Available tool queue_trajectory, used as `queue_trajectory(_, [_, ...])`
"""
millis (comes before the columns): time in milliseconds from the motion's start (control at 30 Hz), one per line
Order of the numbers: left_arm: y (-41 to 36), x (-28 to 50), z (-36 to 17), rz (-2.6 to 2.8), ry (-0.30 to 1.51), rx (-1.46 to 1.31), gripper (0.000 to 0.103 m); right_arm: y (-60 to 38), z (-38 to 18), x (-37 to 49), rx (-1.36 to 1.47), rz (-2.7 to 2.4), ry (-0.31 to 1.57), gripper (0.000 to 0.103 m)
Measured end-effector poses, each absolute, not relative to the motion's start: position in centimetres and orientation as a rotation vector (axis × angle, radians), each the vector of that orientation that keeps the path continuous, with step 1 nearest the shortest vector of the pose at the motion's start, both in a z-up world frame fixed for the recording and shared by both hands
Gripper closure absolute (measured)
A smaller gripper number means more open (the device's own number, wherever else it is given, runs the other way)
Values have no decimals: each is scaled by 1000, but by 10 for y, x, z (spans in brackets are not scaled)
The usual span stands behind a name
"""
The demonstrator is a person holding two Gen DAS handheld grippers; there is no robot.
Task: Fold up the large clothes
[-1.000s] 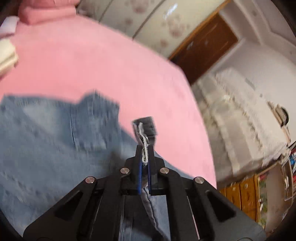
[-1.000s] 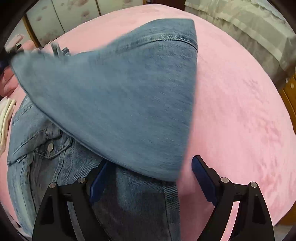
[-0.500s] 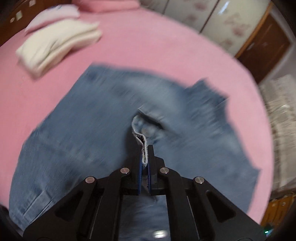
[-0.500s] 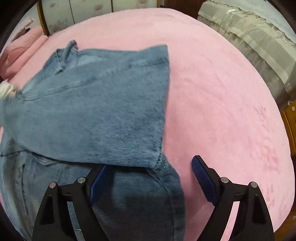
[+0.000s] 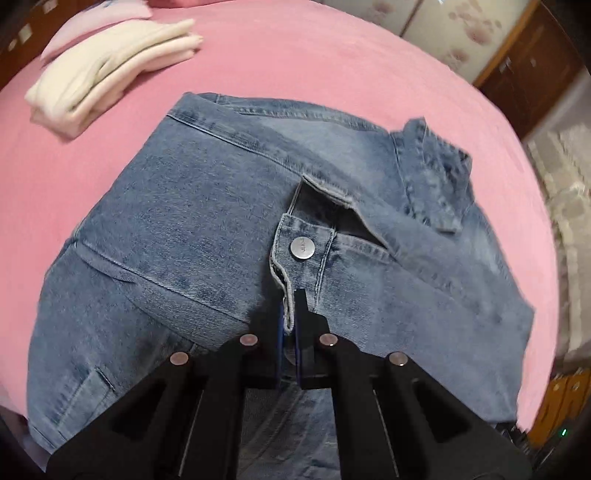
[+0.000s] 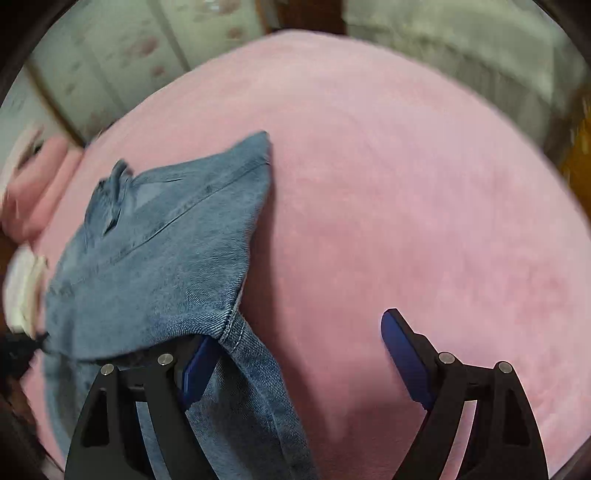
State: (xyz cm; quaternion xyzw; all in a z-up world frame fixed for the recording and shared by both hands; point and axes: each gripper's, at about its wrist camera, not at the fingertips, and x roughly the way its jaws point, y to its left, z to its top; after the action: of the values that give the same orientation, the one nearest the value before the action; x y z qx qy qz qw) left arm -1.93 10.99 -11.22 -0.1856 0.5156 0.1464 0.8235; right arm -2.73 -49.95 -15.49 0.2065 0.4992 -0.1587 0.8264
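Note:
A blue denim jacket [image 5: 207, 221] lies spread on the pink bed [image 5: 332, 74], with one sleeve folded across its back. My left gripper [image 5: 290, 306] is shut on the sleeve cuff [image 5: 299, 247], which has a metal button and rests on the jacket's middle. In the right wrist view the jacket [image 6: 166, 258] lies at the left. My right gripper [image 6: 295, 354] is open and empty; its left finger [image 6: 199, 365] touches the jacket's edge, its right finger [image 6: 402, 354] is over bare bed.
A folded cream garment [image 5: 107, 74] lies on the bed beyond the jacket at the left. Pink pillows [image 6: 37, 184] sit at the bed's head. A wardrobe [image 5: 454, 33] and a wooden door [image 5: 532, 66] stand beyond the bed.
My left gripper carried the sleeve cuff over the jacket and lowered it onto the jacket's middle. The raised fabric settled flat. My right gripper stayed open and shifted right.

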Motion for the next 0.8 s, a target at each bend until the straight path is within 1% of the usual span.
queue_trajectory(67, [112, -23, -117, 321, 1124, -374, 101, -514, -167, -30, 538, -346, 1059, 17])
queue_trajectory(167, [126, -34, -120, 325, 1132, -404, 99, -520, -170, -39, 579, -350, 1038, 17])
queue_trajectory(233, [138, -34, -123, 359, 1147, -402, 98, -521, -167, -41, 530, -325, 1057, 18])
queue_trajectory(333, [157, -34, -116, 528, 1181, -285, 98, -515, -156, -40, 371, -291, 1134, 18])
queue_trajectory(367, [163, -37, -111, 536, 1170, -276, 98, -512, -150, -43, 322, -302, 1151, 21])
queue_trajectory(400, [167, -40, -102, 491, 1136, -292, 98, -509, -140, -47, 262, -303, 1159, 25])
queue_trajectory(433, [167, -43, -94, 442, 1106, -303, 98, -505, -127, -51, 210, -298, 1150, 46])
queue_trajectory(467, [165, -44, -88, 401, 1084, -306, 98, -498, -116, -53, 175, -295, 1145, 63])
queue_trajectory(533, [146, -42, -74, 254, 1066, -300, 98, -483, -97, -52, 154, -240, 1123, 71])
queue_trajectory(567, [136, -38, -72, 189, 1081, -297, 103, -472, -90, -46, 168, -190, 1109, 79])
queue_trajectory(600, [116, -31, -71, 88, 1122, -305, 103, -459, -90, -31, 187, -147, 1108, 83])
queue_trajectory(633, [102, -23, -74, 18, 1164, -324, 103, -447, -92, -22, 231, -93, 1122, 90])
queue_trajectory(667, [88, -14, -80, -47, 1208, -348, 103, -434, -99, -10, 311, -58, 1155, 95])
queue_trajectory(700, [70, -2, -89, -109, 1252, -375, 103, -424, -107, 0, 394, -37, 1183, 97])
queue_trajectory(733, [58, 7, -95, -141, 1274, -385, 103, -411, -122, 11, 540, -1, 1218, 101])
queue_trajectory(800, [34, 26, -111, -173, 1326, -358, 103, -387, -142, 27, 719, 61, 1247, 102])
